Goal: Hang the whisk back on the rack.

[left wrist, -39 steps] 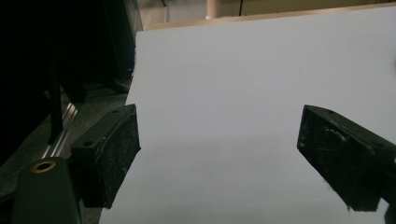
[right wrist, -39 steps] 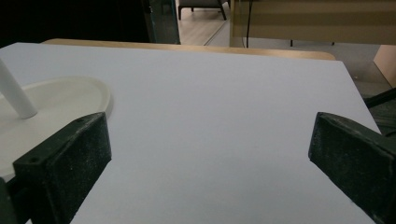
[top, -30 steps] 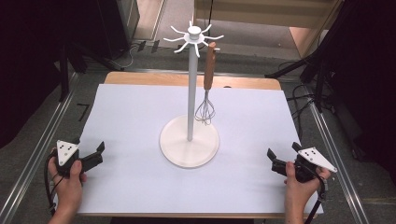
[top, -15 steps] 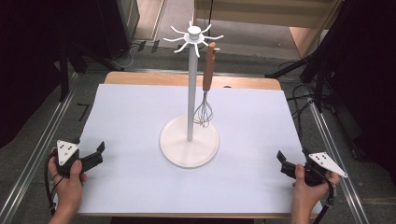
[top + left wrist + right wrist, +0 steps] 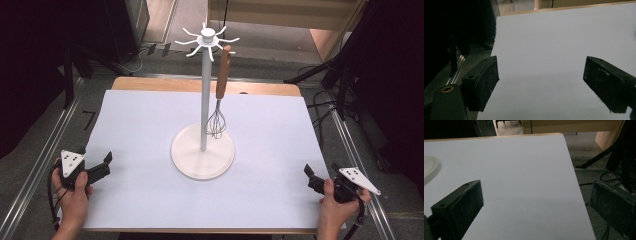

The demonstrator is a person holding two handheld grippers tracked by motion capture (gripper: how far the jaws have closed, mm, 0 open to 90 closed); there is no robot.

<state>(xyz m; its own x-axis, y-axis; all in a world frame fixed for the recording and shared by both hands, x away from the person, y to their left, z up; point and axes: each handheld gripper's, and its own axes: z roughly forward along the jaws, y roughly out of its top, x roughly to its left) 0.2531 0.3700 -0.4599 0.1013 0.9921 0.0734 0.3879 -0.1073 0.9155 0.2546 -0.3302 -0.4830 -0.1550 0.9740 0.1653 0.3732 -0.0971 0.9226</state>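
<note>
The left claw (image 5: 102,165) rests at the near left of the bench (image 5: 150,125), jaws spread wide and holding nothing. The right claw (image 5: 311,178) sits at the near right edge, also spread and empty. Both are well apart from the stand (image 5: 203,150) in the middle. One whisk (image 5: 219,95) hangs from a hook at the stand's top, on its right side. It looks like the hanging is done. Next, a claw would have to reach far in toward the whisk. There are two claws, one stand, one whisk.
</note>
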